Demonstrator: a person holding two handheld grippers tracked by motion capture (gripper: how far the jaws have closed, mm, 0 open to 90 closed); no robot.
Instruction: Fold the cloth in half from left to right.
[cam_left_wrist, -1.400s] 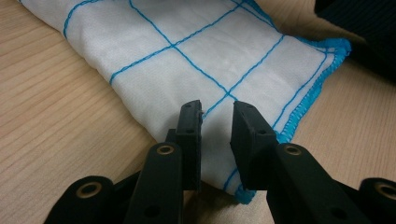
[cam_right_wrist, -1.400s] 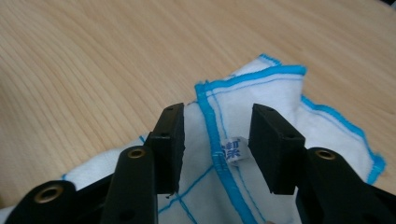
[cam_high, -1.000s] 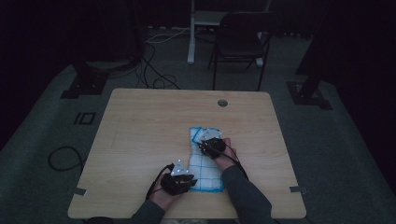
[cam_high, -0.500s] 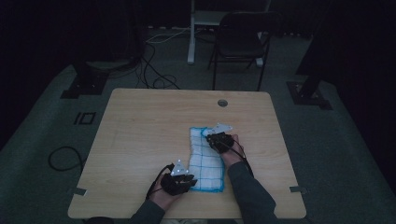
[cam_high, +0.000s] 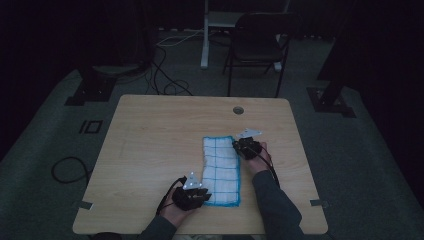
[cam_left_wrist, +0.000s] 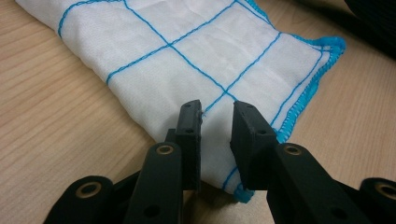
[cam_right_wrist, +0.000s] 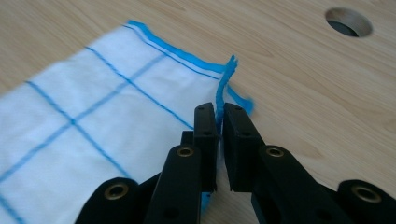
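A white cloth with thin blue lines and a blue edge lies folded in a long strip on the wooden desk. It sits on the right half of the desk and runs from the middle down to the near edge.

The left tongs are at the near end of the cloth, on its left side. In the left gripper view the 2 black jaws of the left tongs stand a little way apart. The cloth lies under them and in the gap between them, close to its near corner. The jaws are not pressed together on it.

The right tongs are at the far right corner of the cloth. In the right gripper view the jaws of the right tongs are almost shut, and they pinch the blue edge of the cloth. That bit of edge stands up between the jaws, and a small blue tip pokes out above them. The rest of the cloth lies flat on the desk to the left of the jaws.

A round hole is in the desk, at the far side, past the right tongs. A dark chair stands on the floor behind the desk. Black cables lie on the floor at the far left.
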